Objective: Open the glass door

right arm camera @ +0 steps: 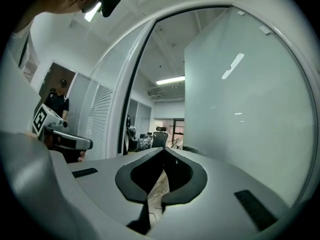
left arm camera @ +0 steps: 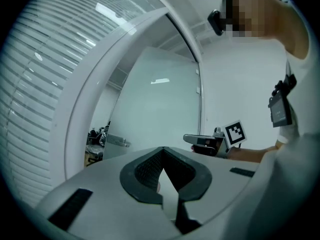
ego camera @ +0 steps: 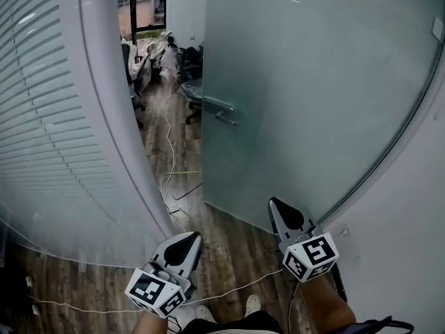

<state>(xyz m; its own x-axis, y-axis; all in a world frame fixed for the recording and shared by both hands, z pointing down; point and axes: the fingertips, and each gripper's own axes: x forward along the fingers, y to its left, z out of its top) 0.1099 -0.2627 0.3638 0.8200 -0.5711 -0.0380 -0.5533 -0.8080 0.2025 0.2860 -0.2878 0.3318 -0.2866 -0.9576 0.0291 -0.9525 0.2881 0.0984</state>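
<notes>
Door: the glass door (ego camera: pixel 313 96) is swung wide. It stands ahead of the right jaws, off to their right side.
Handle: the handle (ego camera: pixel 221 110) is well ahead of both pairs of jaws. Nothing touches it.
Gap: the doorway (ego camera: pixel 167 103) is open straight ahead of the jaws, and a room shows past it.
Right gripper: the right gripper (ego camera: pixel 273 202) has its jaws pressed together with nothing in them.
Left gripper: the left gripper (ego camera: pixel 197 236) is closed too, and empty.
Done: the opening looks finished to me.
Left: maybe nothing, or only walking through.
</notes>
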